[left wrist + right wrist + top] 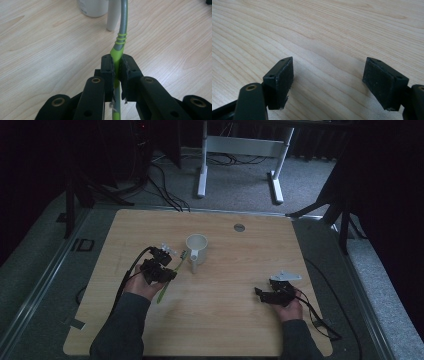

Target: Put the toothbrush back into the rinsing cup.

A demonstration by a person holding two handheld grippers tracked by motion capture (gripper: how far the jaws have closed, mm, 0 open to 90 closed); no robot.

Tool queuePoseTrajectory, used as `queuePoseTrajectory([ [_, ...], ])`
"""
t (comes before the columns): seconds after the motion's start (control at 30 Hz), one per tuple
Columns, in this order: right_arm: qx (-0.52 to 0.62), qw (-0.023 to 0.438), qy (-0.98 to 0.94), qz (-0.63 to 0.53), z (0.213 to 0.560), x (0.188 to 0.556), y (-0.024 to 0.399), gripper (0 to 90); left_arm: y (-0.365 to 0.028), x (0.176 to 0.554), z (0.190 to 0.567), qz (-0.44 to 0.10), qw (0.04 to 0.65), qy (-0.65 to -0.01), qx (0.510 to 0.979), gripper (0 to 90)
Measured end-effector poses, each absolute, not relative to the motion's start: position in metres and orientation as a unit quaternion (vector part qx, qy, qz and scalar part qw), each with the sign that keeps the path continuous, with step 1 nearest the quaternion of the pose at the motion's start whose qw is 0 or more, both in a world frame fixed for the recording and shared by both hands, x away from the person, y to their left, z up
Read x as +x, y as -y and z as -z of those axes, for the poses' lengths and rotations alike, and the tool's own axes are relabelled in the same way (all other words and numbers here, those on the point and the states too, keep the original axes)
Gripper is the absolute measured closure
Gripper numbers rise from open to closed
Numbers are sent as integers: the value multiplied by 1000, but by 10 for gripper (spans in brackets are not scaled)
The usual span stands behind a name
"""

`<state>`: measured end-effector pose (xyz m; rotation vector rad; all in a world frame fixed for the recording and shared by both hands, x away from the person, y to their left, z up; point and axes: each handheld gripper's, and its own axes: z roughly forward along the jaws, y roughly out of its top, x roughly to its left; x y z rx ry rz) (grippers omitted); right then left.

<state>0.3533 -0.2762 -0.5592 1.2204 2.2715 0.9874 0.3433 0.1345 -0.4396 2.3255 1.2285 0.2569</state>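
Left claw (117,65) clamped tight on the green-and-grey toothbrush (121,37), head aimed at the white mug (196,248) just ahead; pick-up done, drop into mug seemingly left. Right claw (329,82) wide open, empty, resting over bare tabletop (225,320)

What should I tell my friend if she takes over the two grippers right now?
Left gripper: shut on the green and grey plastic toothbrush, gripping its green handle, with the far end pointing toward the white ceramic mug.
Right gripper: open, nothing between its jaws, held low over the bare light wooden table, well to the right of the mug.
Things: the mug stands upright near the middle of the table; the toothbrush lies just left of it.
Done: toothbrush gripped.
Left: probably lift the toothbrush and stand it in the mug; it is not in there yet.
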Motion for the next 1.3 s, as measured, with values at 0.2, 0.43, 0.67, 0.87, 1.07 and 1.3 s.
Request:
queuePoseTrajectory([
  [0.2, 434, 189, -808, -351, 559, 353, 276, 242, -134, 343, 439, -103, 258, -449, 849, 821],
  [0.43, 434, 189, -808, -351, 559, 353, 276, 242, -134, 340, 436, -123, 281, -437, 845, 820],
  [0.67, 434, 189, -808, -351, 559, 353, 276, 242, -135, 339, 434, -134, 295, -437, 839, 821],
  [0.87, 434, 189, -808, -352, 559, 353, 276, 243, -137, 338, 432, -146, 305, -429, 838, 821],
  [1.07, 433, 190, -808, -352, 559, 353, 276, 242, -138, 338, 430, -159, 314, -427, 833, 821],
  [1.3, 433, 189, -808, -352, 559, 353, 276, 242, -139, 337, 428, -169, 325, -422, 829, 820],
])
